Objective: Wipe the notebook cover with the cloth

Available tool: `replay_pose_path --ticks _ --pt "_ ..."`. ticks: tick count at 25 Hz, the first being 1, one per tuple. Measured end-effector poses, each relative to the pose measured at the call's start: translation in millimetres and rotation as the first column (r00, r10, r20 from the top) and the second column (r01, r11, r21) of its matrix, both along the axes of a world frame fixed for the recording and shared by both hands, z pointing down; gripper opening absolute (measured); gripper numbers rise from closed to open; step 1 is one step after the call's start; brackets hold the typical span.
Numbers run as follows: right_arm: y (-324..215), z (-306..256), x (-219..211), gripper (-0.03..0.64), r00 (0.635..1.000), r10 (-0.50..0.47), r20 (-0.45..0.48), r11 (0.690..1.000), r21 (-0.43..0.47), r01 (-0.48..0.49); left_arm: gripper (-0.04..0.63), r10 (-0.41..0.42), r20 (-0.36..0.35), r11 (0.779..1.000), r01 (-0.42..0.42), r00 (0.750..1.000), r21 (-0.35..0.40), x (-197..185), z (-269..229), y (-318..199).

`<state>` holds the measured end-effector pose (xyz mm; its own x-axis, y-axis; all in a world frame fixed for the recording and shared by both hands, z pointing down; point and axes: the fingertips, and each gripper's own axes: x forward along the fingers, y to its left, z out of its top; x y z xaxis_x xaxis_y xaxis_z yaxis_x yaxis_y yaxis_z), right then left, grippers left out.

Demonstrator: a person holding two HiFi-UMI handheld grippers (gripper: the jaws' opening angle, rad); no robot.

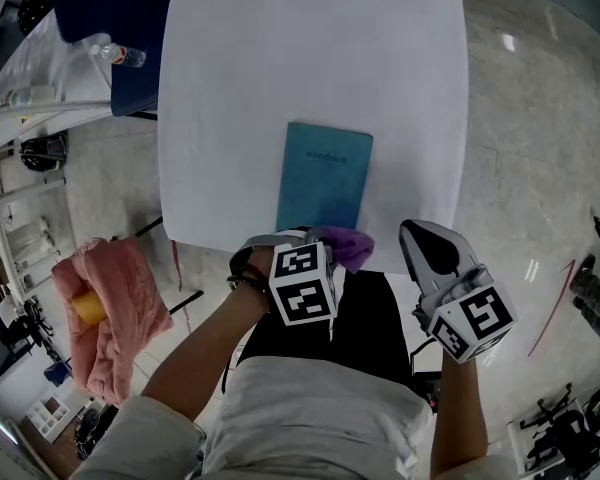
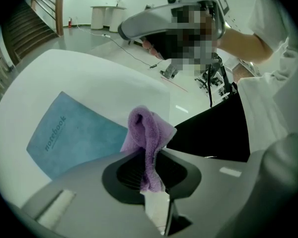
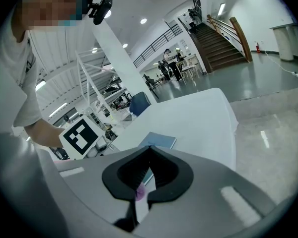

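Our left gripper point(image 1: 310, 238) pinches the purple cloth point(image 1: 346, 247) at the table's point(image 1: 280, 48) near edge. The teal notebook point(image 1: 325, 176) lies just beyond at twelve o'clock, its long axis running twelve to six. The right gripper point(image 1: 425, 243), jaws pressed together and empty, is farther off.

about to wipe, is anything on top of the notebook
Nothing lies on the visible cover of the notebook. Its near edge is hidden by the left gripper and the purple cloth it grips.

The white table point(image 1: 280, 68) has rounded corners and a plain top. One teal notebook point(image 1: 325, 178) lies flat on it (cover up), toward the near edge, roughly centred.
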<state>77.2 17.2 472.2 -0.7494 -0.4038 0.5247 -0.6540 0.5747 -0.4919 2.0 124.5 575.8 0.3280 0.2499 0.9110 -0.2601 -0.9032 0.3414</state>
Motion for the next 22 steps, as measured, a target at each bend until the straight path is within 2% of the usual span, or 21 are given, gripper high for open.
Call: replay_pose_path --ticks 8,15,18,22 --pt "-8 -7 0 0.015 1.0 -0.008 -0.015 1.0 0.01 0.008 0.06 -0.073 -0.042 0.997 0.074 0.996 0.032 0 -14 -13" --pt "-19 -27 -2 0.015 0.999 -0.004 -0.037 0.999 0.035 0.005 0.06 -0.135 -0.104 0.982 0.147 0.985 0.12 -6 -44 -42" --pt "-25 -37 -5 0.015 0.999 0.002 -0.037 0.999 0.052 0.0 0.06 -0.203 -0.147 0.958 0.227 0.968 0.174 -15 -60 -64" --pt "-31 -57 -11 0.015 1.0 -0.005 -0.029 0.997 0.073 0.008 0.06 -0.29 -0.207 0.901 0.34 0.934 0.271 -32 -87 -94"
